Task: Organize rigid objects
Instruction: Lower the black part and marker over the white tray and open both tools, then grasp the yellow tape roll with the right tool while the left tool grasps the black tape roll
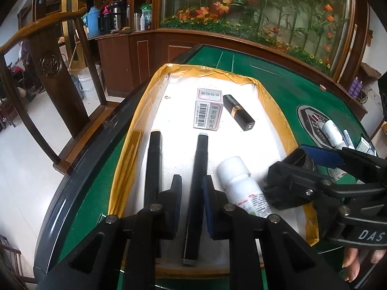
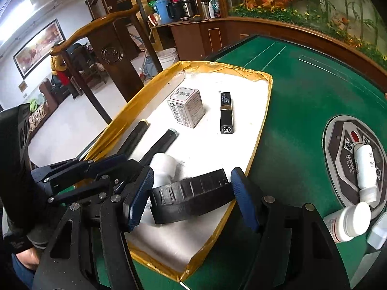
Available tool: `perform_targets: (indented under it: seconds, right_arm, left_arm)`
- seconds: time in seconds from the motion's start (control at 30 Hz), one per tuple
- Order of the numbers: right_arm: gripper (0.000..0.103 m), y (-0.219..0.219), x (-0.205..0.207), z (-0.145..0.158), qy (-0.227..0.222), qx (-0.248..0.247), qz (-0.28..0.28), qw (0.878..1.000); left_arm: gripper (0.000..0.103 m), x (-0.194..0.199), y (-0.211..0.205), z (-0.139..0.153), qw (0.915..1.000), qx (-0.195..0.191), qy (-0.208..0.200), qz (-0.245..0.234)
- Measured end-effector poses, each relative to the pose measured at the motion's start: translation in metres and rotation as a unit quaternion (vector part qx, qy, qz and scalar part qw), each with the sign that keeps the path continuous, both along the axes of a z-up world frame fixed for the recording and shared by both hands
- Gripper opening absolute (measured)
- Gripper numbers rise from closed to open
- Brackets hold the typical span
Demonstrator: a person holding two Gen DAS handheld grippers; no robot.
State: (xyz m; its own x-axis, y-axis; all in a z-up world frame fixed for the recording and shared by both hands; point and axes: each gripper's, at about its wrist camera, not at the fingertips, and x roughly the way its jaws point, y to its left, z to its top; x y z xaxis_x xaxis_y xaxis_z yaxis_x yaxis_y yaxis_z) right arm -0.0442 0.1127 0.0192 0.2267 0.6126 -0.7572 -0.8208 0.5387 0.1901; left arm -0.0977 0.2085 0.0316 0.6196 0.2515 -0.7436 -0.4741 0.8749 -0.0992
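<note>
In the left wrist view, the left gripper (image 1: 192, 193) is sitting low in the middle, its jaws narrow around a black pen (image 1: 196, 193) in the tray (image 1: 128, 159); I cannot tell if they are squeezing. A bump could roll the white bottle (image 1: 241, 186).

In the right wrist view, the right gripper (image 2: 191, 195) is reaching in from the bottom, wide around a black case (image 2: 191, 197) in the tray's lower part. It could slip out.
</note>
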Motion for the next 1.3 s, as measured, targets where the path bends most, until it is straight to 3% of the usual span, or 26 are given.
perform_targets:
  seconds: [0.3,0.4,0.63,0.7,0.77,0.83,0.93,0.97,1.03,1.07,1.1,1.3]
  right_arm:
    - [0.067,-0.016,-0.003,0.019,-0.005,0.021,0.011,1.000]
    - [0.067,-0.028,-0.001,0.031,0.008,0.053,0.007,0.999]
    - [0.067,-0.094,-0.013,0.070,-0.042,0.156,-0.043,0.986]
    - [0.067,-0.123,-0.013,0.067,-0.045,0.191,-0.090,0.976]
    - [0.067,-0.141,-0.008,0.062,-0.031,0.191,-0.103,0.976]
    - [0.067,-0.164,-0.006,0.059,-0.044,0.188,-0.125,0.973]
    - [0.067,-0.181,-0.007,0.060,-0.049,0.174,-0.114,0.977]
    - [0.067,-0.188,-0.008,0.060,-0.052,0.167,-0.114,0.978]
    - [0.067,-0.206,-0.008,0.055,-0.050,0.164,-0.127,0.977]
    - [0.067,-0.216,-0.008,0.053,-0.044,0.165,-0.132,0.976]
    - [0.067,-0.224,-0.006,0.051,-0.039,0.166,-0.140,0.975]
    - [0.067,-0.272,-0.006,0.041,-0.041,0.153,-0.166,0.973]
  left_arm:
    - [0.017,-0.004,-0.007,0.004,0.9999,0.005,-0.001,0.009]
    - [0.017,-0.006,-0.011,0.010,0.9999,0.009,-0.006,0.005]
    - [0.017,-0.010,-0.027,0.026,0.9994,0.023,-0.024,-0.011]
    - [0.017,-0.013,-0.037,0.033,0.9988,0.027,-0.034,-0.021]
    - [0.017,-0.013,-0.049,0.041,0.9980,0.022,-0.045,-0.039]
    - [0.017,-0.012,-0.062,0.045,0.9965,0.012,-0.052,-0.065]
    - [0.018,-0.008,-0.085,0.049,0.9927,0.004,-0.053,-0.108]
    - [0.021,-0.005,-0.097,0.049,0.9899,-0.005,-0.054,-0.131]
    - [0.042,-0.002,-0.113,0.048,0.9844,-0.026,-0.054,-0.165]
    - [0.060,0.001,-0.126,0.046,0.9801,-0.033,-0.055,-0.188]
    - [0.069,0.004,-0.137,0.045,0.9770,-0.033,-0.056,-0.203]
    - [0.071,0.013,-0.186,0.034,0.9576,-0.036,-0.036,-0.284]
